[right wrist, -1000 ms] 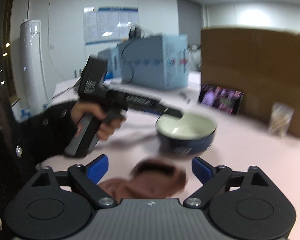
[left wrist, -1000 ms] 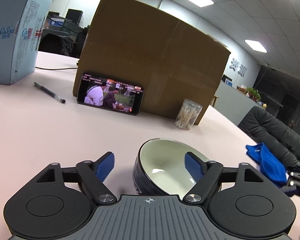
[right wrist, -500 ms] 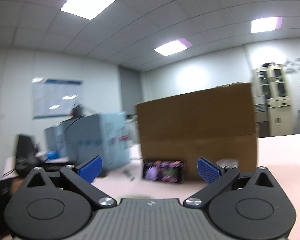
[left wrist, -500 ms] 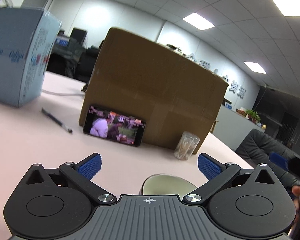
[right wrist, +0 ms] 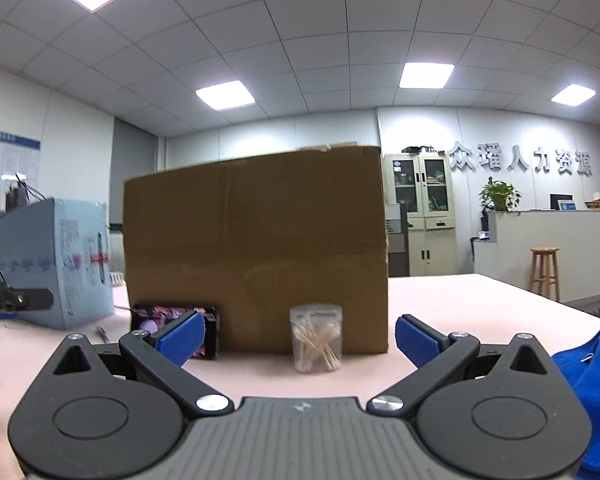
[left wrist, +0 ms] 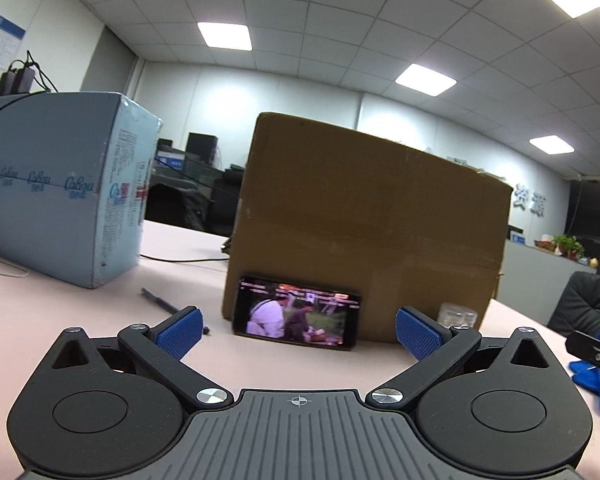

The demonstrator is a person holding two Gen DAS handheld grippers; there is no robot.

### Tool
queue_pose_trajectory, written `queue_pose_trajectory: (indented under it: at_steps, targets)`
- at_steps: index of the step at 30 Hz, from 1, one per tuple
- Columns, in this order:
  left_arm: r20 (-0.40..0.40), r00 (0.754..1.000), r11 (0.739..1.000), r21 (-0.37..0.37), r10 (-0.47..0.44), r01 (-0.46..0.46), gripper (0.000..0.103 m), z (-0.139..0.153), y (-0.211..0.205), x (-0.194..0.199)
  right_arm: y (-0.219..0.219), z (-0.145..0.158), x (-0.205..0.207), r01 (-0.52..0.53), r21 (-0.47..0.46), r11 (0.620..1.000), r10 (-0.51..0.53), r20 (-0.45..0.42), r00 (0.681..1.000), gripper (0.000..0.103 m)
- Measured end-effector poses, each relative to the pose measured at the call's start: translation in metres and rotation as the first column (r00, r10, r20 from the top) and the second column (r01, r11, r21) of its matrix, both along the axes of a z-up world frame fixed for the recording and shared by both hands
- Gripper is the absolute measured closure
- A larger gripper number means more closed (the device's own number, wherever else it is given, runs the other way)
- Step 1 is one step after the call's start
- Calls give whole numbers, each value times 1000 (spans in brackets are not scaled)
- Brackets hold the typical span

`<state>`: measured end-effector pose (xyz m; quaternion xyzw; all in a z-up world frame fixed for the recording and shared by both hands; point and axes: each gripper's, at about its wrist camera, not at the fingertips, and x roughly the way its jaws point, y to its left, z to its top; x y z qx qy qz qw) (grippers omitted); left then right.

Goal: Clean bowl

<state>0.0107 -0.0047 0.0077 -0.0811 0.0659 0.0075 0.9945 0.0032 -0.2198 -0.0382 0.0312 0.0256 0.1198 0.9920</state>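
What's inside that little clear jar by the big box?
The jar holds thin wooden sticks, probably toothpicks or swabs, leaning in a bundle. The box hides whatever is behind it.

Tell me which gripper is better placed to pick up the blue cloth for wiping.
Right, probably. The blue cloth lies just beside the open right gripper, at its right finger. From the open left gripper it shows only at the far right edge. The bowl is out of view.

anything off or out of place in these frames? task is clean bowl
No bowl shows in either view, which is odd for this task. Both tongs, left and right, are open and empty, aimed at the cardboard box. A phone playing video leans on it. A blue cloth lies at the right. Nothing spilled or damaged.
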Motion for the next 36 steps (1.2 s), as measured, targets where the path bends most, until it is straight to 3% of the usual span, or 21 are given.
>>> queue_pose_trajectory:
  at_steps: [9,14,28,33,36]
  targets:
    - [-12,1000,995,95,-14,15,0,-7,-9,-1,13,4,4,-3,-58,998,3,-10,1000,0]
    - [-59,998,998,63,13,-9,0,-11,-4,3,20,4,9,-13,-84,996,11,-26,1000,0]
    - [-23,1000,997,82,-3,5,0,-10,-7,-3,20,9,3,8,-77,997,-9,-7,1000,0]
    - [-21,1000,996,88,-16,18,0,-9,-9,-4,10,8,-5,56,-23,998,-55,39,998,0]
    - [-21,1000,996,88,-19,21,0,-9,-9,-3,8,8,-1,46,-14,999,-46,14,999,0]
